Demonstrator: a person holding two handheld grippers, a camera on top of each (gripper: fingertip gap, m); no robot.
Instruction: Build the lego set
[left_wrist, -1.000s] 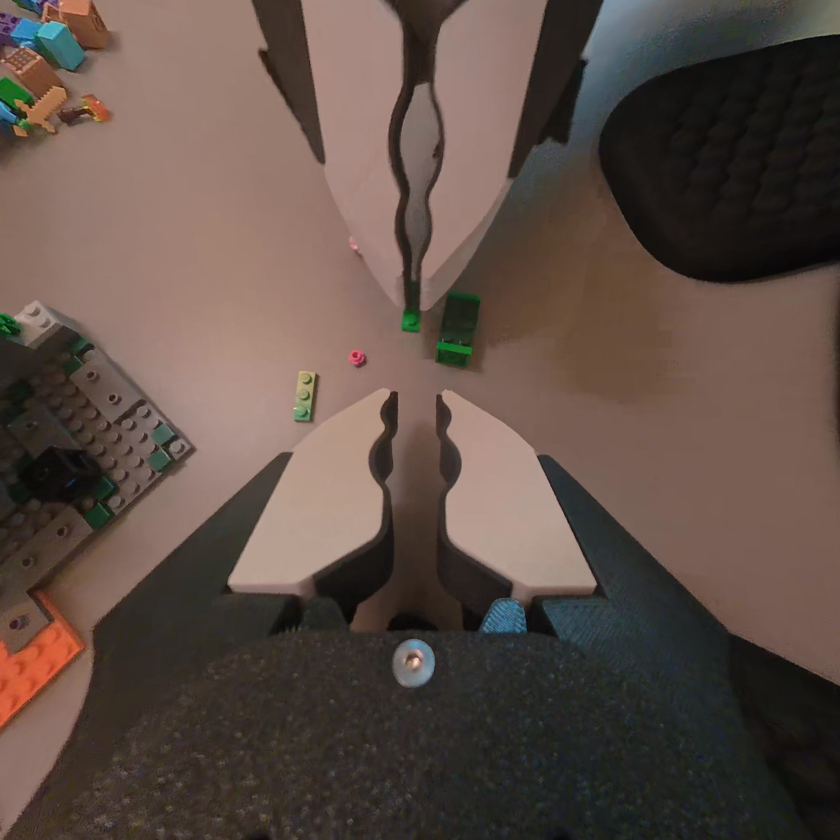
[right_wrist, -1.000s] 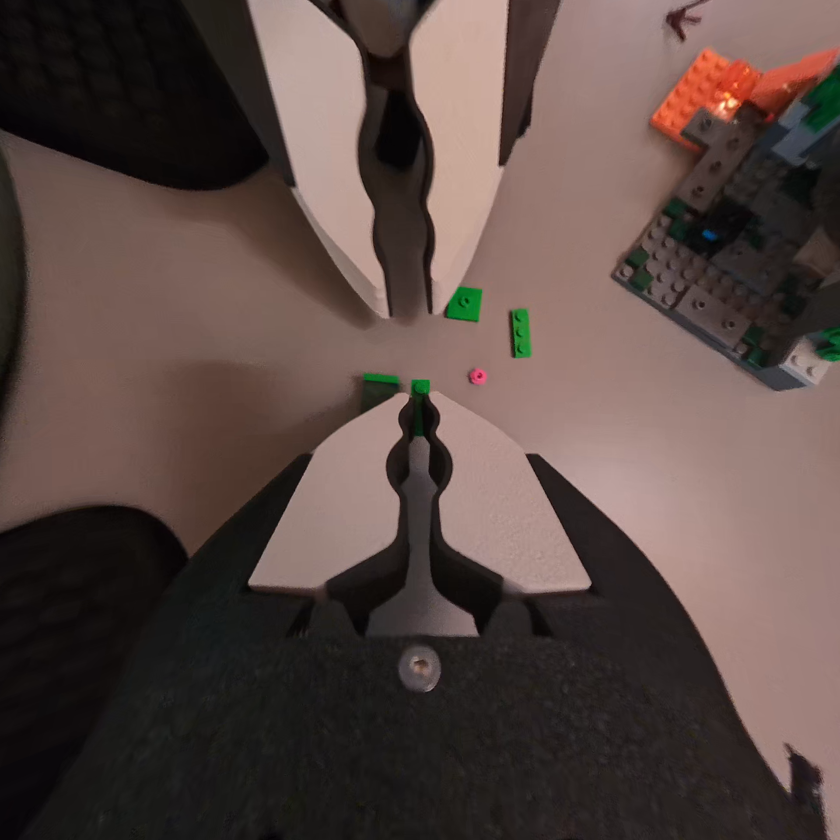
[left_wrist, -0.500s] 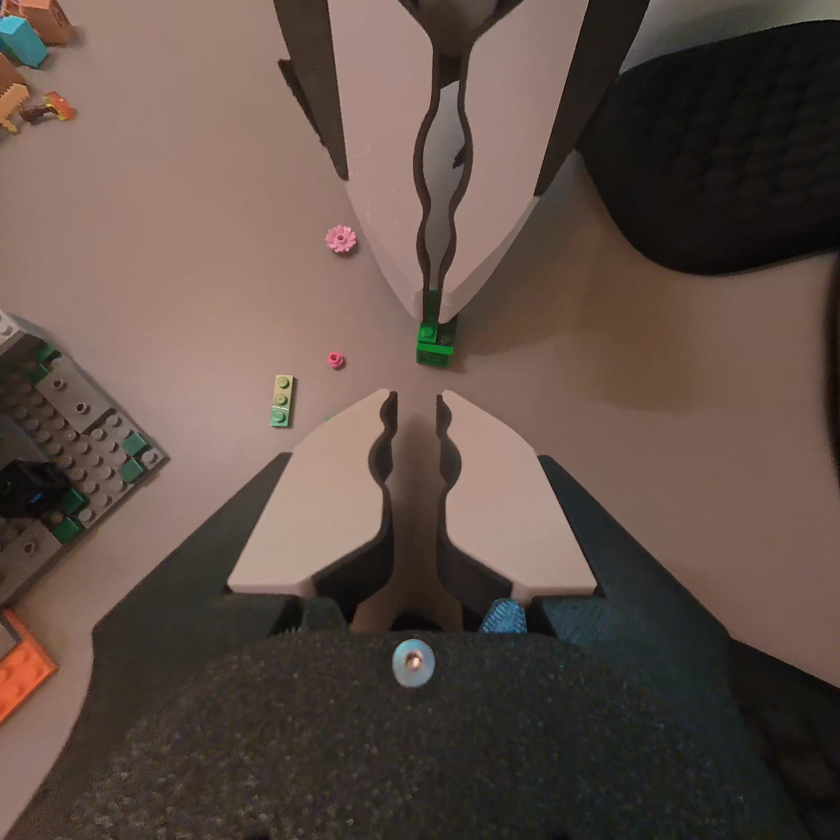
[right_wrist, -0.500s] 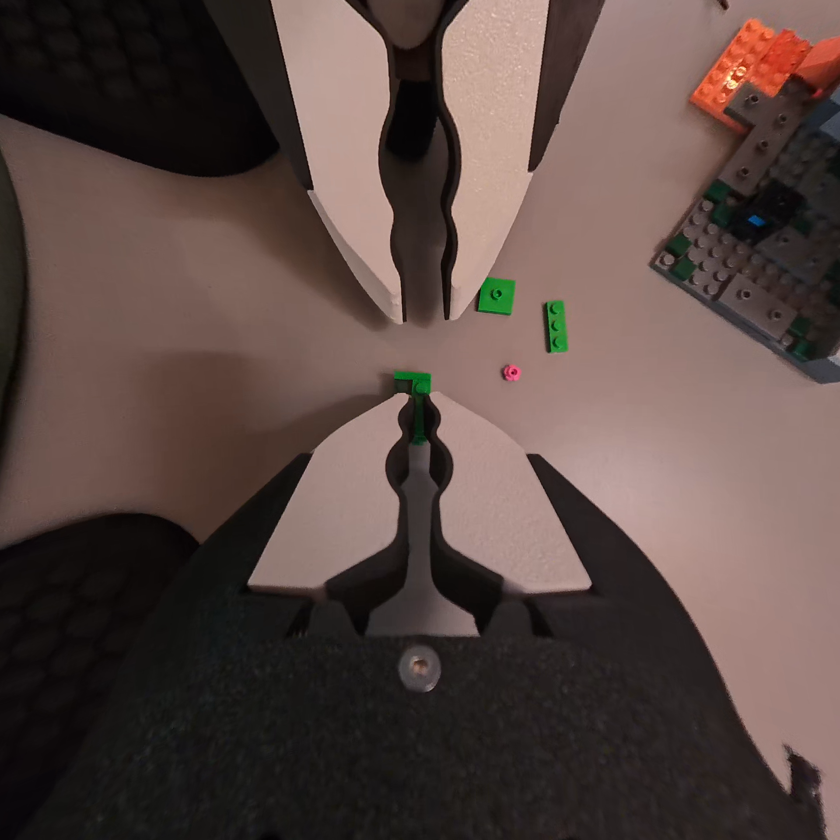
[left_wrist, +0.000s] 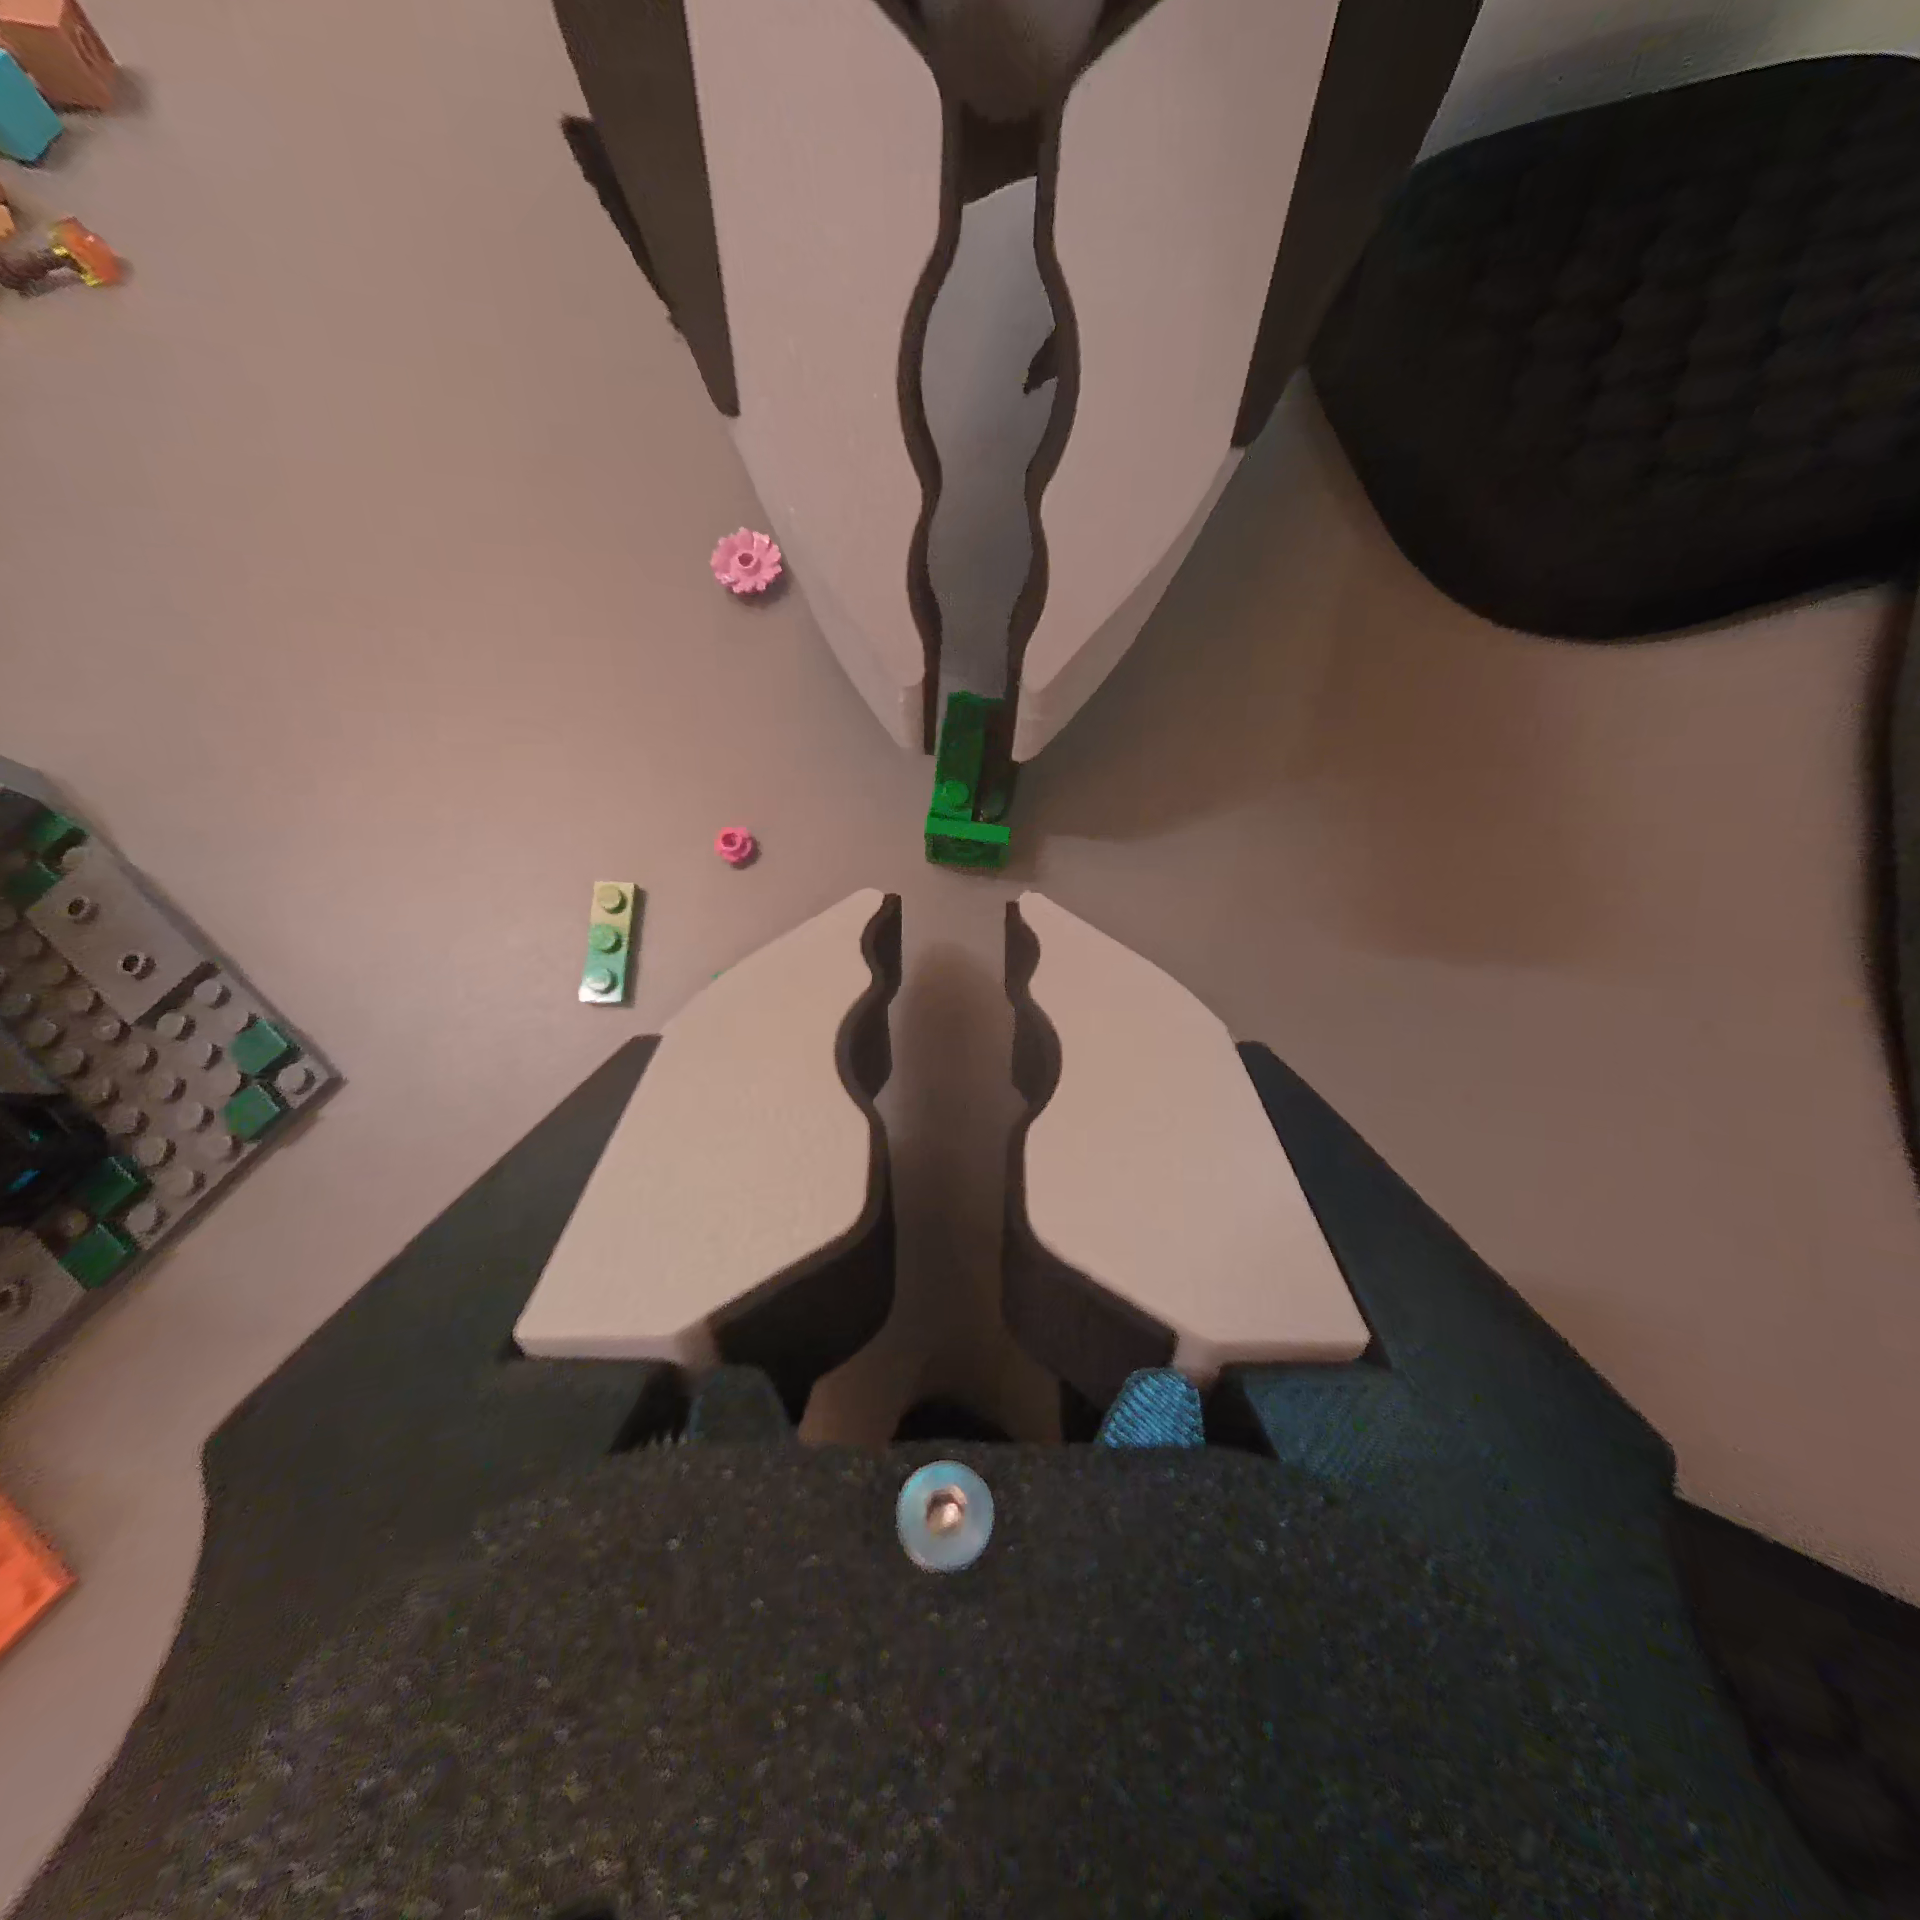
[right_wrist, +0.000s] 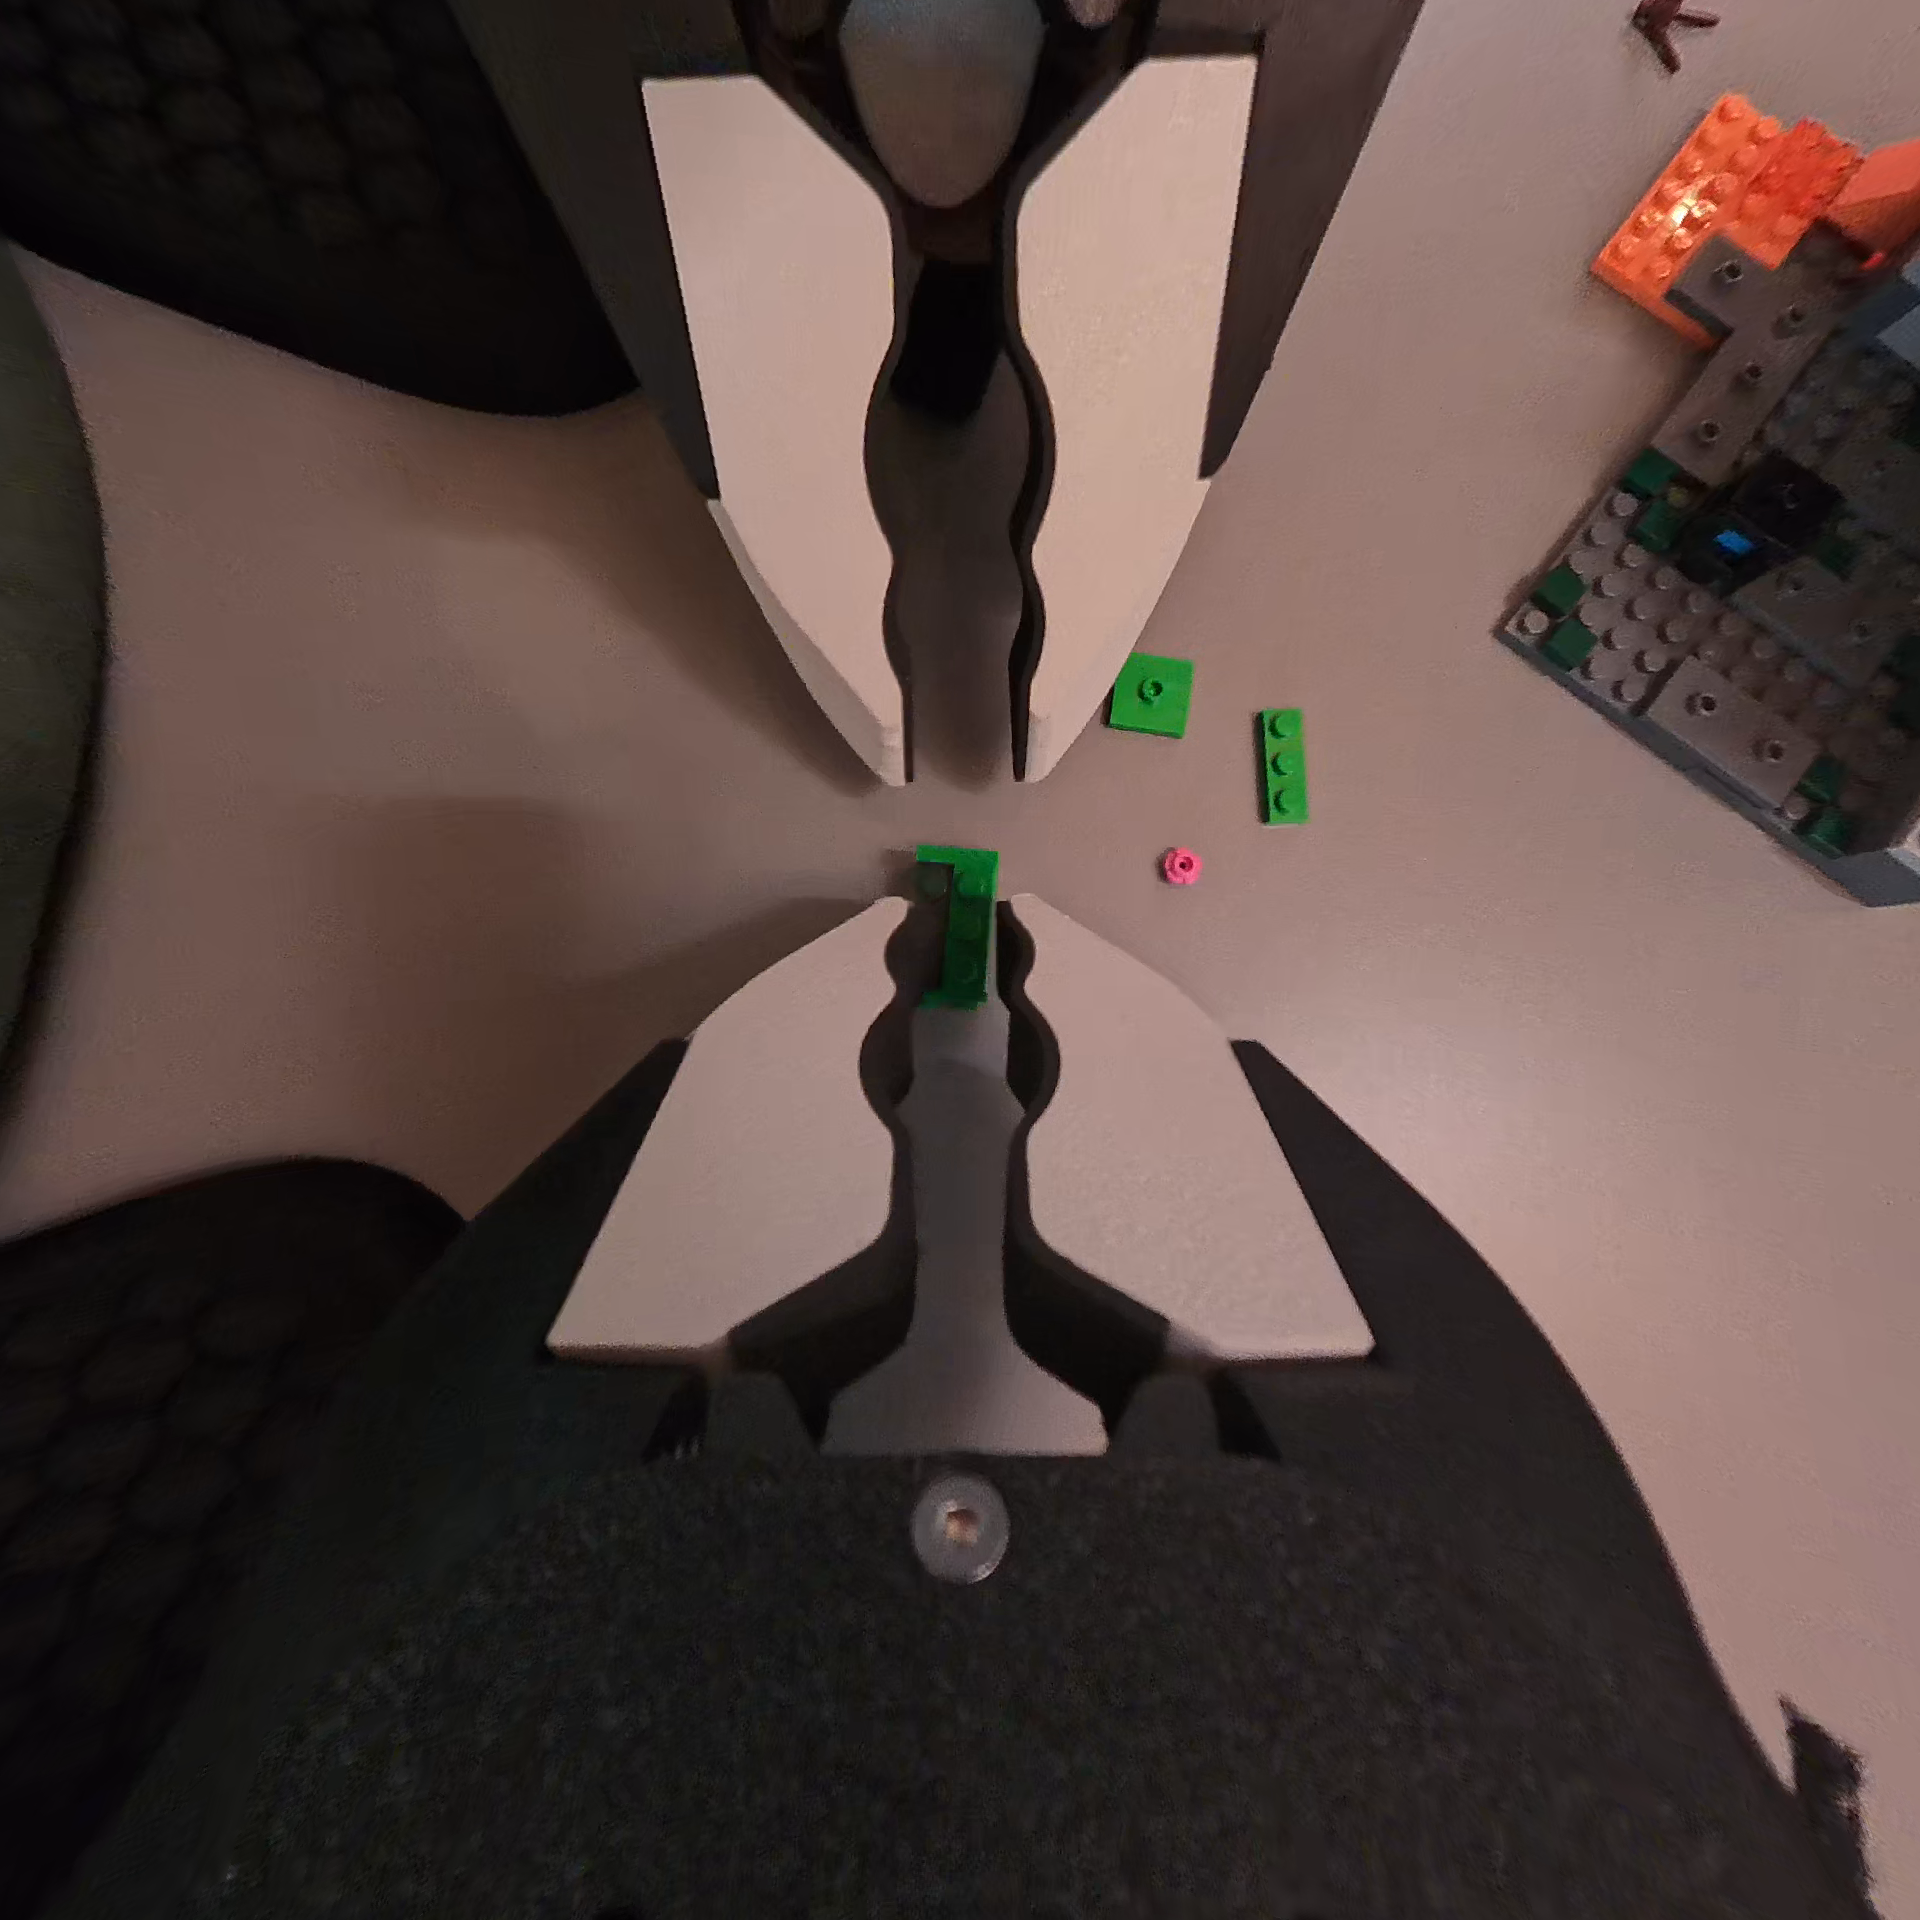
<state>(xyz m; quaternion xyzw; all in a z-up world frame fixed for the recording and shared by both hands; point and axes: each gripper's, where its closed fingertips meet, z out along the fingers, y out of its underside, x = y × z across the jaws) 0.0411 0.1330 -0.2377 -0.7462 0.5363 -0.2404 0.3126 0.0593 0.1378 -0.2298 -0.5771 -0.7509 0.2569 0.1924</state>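
Since half a second ago the right claw's fingers have parted from their pinch on the green plate, and the two claws have drawn closer.

In the left wrist view, the left claw (left_wrist: 951, 909) stands spread and empty at centre. Just above it the green plate (left_wrist: 968, 795) lies on the bench (left_wrist: 1403, 987) between the tips of the right claw (left_wrist: 966, 727). A pink flower (left_wrist: 746, 561), pink stud (left_wrist: 735, 845) and pale green strip (left_wrist: 610, 942) sit left of centre; the grey build (left_wrist: 135, 1039) fills the left edge.

In the right wrist view, the right claw (right_wrist: 951, 909) is slightly spread around the green plate (right_wrist: 961, 925), contact unclear. The left claw (right_wrist: 961, 774) hangs spread above. A square plate (right_wrist: 1151, 694), strip (right_wrist: 1283, 766) and stud (right_wrist: 1181, 865) lie to the right, the build (right_wrist: 1745, 582) at the right edge.
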